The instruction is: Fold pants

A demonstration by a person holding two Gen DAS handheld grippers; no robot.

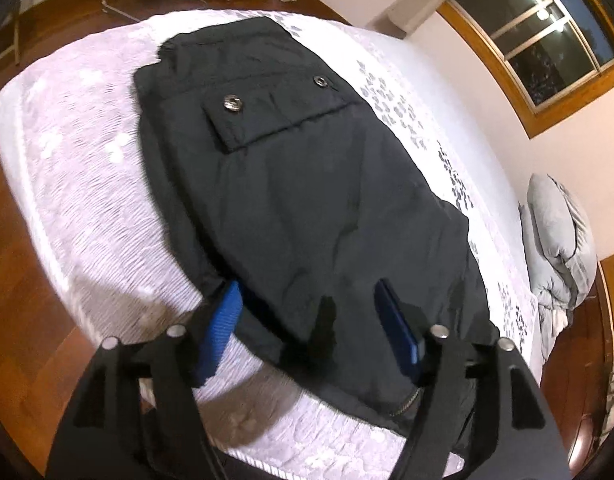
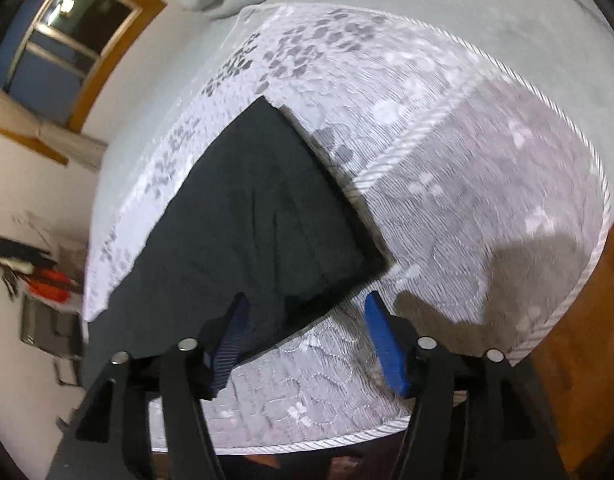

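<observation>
Black pants (image 1: 299, 184) lie flat on a white mattress (image 1: 87, 184), with a flap pocket and two metal snaps facing up and a zipper near the close edge. My left gripper (image 1: 311, 300) is open just above the near end of the pants, its blue pads apart and holding nothing. In the right wrist view the pants (image 2: 243, 216) lie with a squared corner toward the camera. My right gripper (image 2: 307, 316) is open above that near corner, empty.
The mattress (image 2: 467, 168) has a corded edge and drops to a wooden floor (image 1: 23, 320) on the near sides. A grey bundled duvet (image 1: 559, 240) lies at the far end. A window (image 1: 547, 32) is in the wall beyond.
</observation>
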